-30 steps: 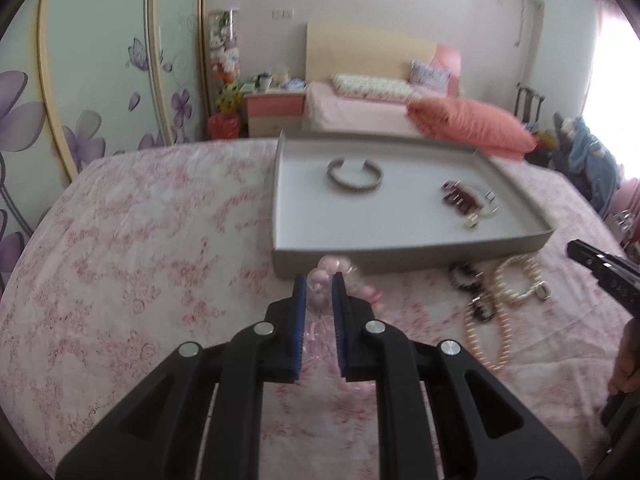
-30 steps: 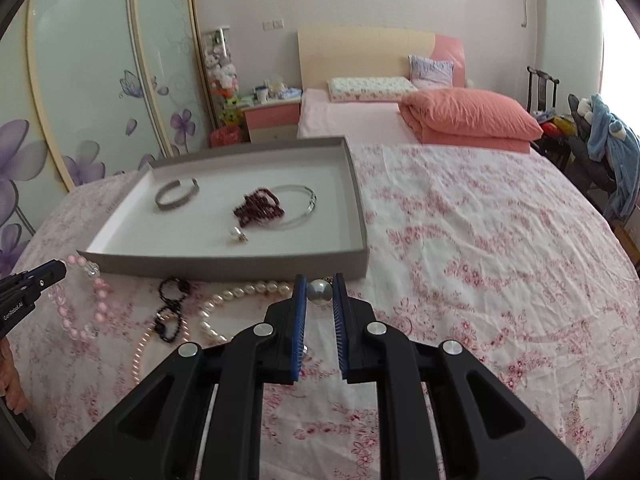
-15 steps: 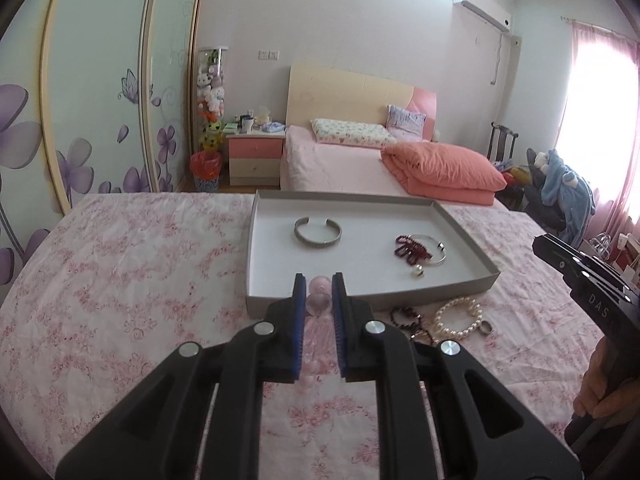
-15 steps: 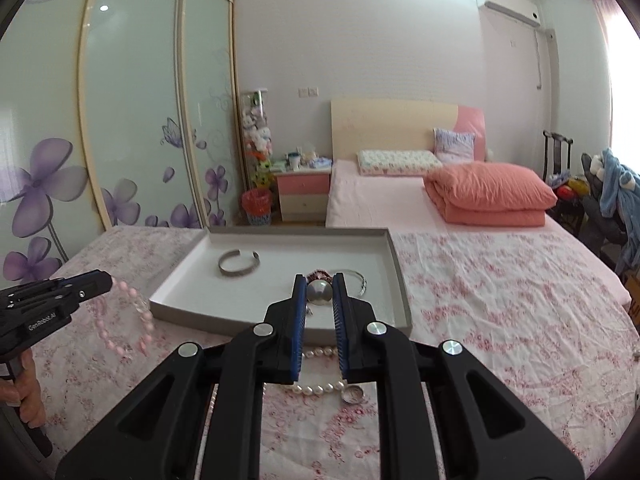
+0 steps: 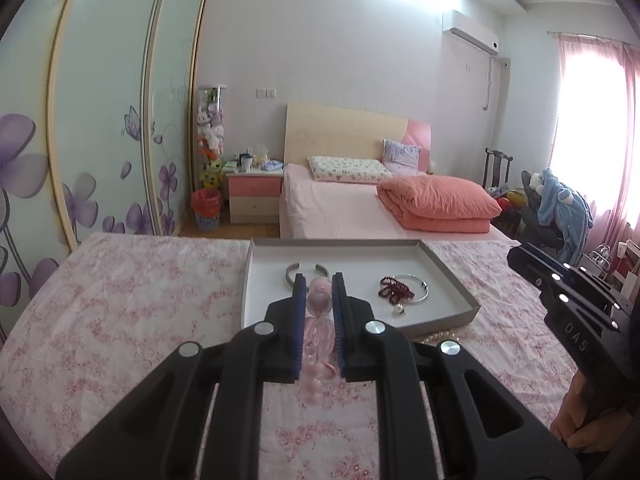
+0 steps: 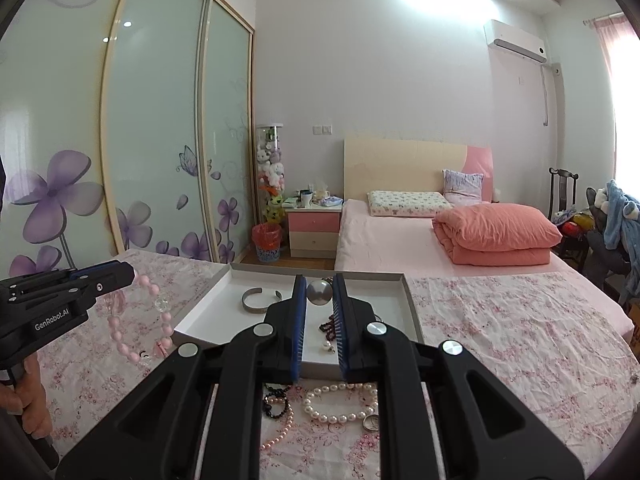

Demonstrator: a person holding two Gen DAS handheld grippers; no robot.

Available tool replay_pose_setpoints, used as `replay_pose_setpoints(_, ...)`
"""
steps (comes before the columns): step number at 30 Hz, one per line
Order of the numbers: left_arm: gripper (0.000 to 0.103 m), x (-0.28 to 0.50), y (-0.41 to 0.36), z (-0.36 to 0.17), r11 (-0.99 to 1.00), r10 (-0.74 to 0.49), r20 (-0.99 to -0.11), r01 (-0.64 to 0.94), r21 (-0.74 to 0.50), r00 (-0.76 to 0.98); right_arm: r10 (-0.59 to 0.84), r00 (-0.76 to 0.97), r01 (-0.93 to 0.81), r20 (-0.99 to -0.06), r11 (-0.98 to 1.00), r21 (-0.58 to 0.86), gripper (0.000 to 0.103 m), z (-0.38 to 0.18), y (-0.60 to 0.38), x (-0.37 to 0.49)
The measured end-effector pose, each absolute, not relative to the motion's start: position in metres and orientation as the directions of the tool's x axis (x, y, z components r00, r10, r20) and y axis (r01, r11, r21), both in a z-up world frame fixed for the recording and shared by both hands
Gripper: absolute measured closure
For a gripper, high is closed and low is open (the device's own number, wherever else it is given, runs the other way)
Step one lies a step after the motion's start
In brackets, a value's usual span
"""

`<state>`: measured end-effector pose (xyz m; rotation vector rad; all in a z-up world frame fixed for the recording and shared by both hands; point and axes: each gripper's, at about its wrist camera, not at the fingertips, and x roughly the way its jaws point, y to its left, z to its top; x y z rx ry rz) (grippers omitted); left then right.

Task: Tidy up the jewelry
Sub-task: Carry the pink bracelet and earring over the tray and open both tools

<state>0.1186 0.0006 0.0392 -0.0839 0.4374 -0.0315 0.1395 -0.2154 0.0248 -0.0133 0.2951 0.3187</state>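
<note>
My left gripper (image 5: 319, 286) is shut on a pink bead bracelet (image 5: 318, 322), held above the floral cloth near the front of the grey tray (image 5: 448, 322); the bracelet also hangs from it in the right wrist view (image 6: 138, 326). My right gripper (image 6: 319, 286) is shut on a large grey pearl (image 6: 319, 293), raised over the tray (image 6: 192, 320). In the tray lie a silver cuff (image 6: 256, 302), dark red beads (image 5: 396, 290), a silver bangle (image 5: 418, 290) and a small pearl piece (image 5: 399, 311).
On the cloth in front of the tray lie a white pearl bracelet (image 6: 340, 404), a black bead piece (image 6: 276, 400) and a thin pink pearl strand (image 6: 280, 436). Beyond stand a bed (image 6: 440, 236), a nightstand (image 6: 314, 228) and sliding wardrobe doors (image 6: 152, 140).
Both grippers have risen and tilted up from the cloth, each keeping its piece; the pink bracelet and the grey pearl are now lifted to tray height.
</note>
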Motion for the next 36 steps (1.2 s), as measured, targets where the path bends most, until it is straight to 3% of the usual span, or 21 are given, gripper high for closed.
replay_pose_setpoints(36, 0.089, 0.139, -0.004, 0.04, 0.998, -0.042, -0.425, 0.017, -0.063, 0.904, 0.308, 0.916, -0.312, -0.258, 0.95, 0.027, 0.089, 0.033, -0.209, 0.152)
